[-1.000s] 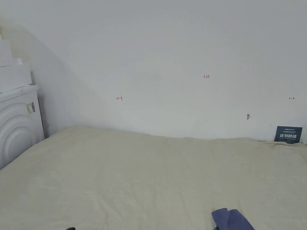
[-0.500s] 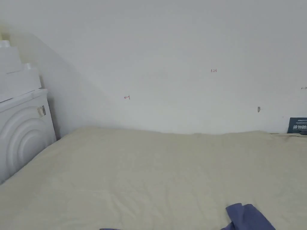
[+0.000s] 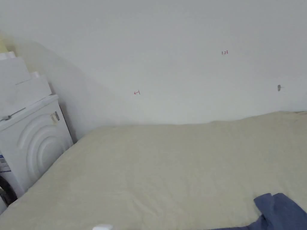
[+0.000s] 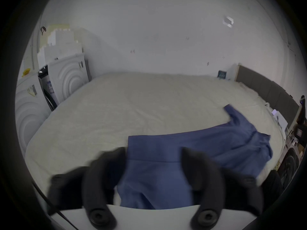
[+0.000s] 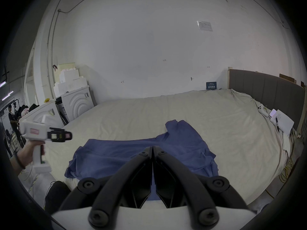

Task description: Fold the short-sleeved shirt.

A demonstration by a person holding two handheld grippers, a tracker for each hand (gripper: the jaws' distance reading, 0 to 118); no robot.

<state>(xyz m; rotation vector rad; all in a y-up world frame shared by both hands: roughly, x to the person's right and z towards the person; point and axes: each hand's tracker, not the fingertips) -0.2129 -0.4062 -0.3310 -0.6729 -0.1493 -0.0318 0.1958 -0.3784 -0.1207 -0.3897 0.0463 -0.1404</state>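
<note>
1. Blue shirt (image 5: 142, 152) lies crumpled near bed's (image 5: 149, 110) front edge; far side bare
2. Left claw (image 4: 153, 152) spread wide above shirt hem
3. Right claw (image 5: 152, 148) pressed together, empty, over shirt w/o touching

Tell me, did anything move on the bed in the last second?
Mostly the head camera turned, so the whole picture shifted. The blue shirt looks unmoved on the bed. A white bit now shows at the bottom edge; what it is I cannot tell.

Small red handwritten digits (image 3: 224, 52), seemingly "1.23", stand on the white wall (image 3: 168, 45).
</note>
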